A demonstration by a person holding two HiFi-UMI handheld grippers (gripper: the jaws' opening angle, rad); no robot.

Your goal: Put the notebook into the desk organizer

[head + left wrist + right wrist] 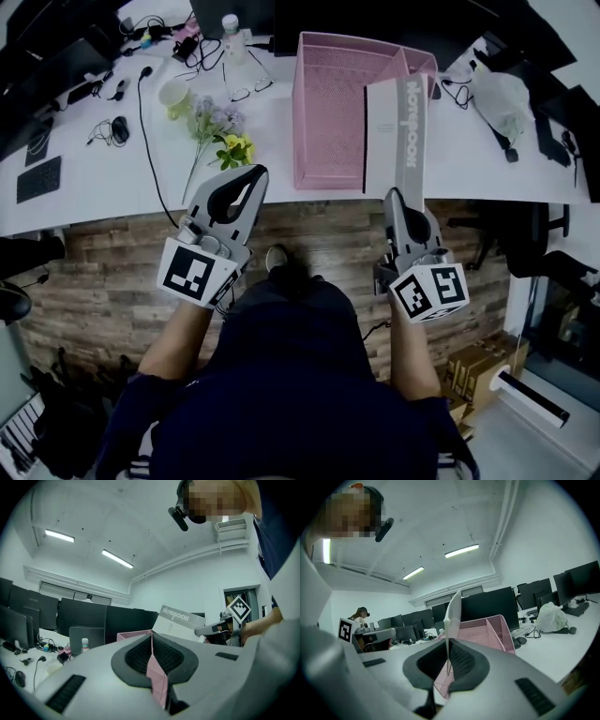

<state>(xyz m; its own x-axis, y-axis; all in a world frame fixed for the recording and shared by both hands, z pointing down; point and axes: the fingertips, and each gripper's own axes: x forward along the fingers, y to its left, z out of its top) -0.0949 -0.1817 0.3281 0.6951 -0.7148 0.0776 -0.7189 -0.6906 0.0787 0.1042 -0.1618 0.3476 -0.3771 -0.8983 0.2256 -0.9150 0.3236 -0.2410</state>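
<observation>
Notebook (394, 131) upright on edge, pinched in closed jaws of right gripper (397, 194), at right side of pink organizer (328, 112) near desk (103, 187) front edge, left gripper (246, 173) closed, empty, left of organizer.

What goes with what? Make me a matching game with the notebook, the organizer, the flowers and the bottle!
1 notebook
2 desk organizer
3 flowers
4 bottle

A pink mesh
B upright, far back on the table
C clamped in the right gripper
D lying left of the desk organizer

Pairs: 1-C, 2-A, 3-D, 4-B
</observation>
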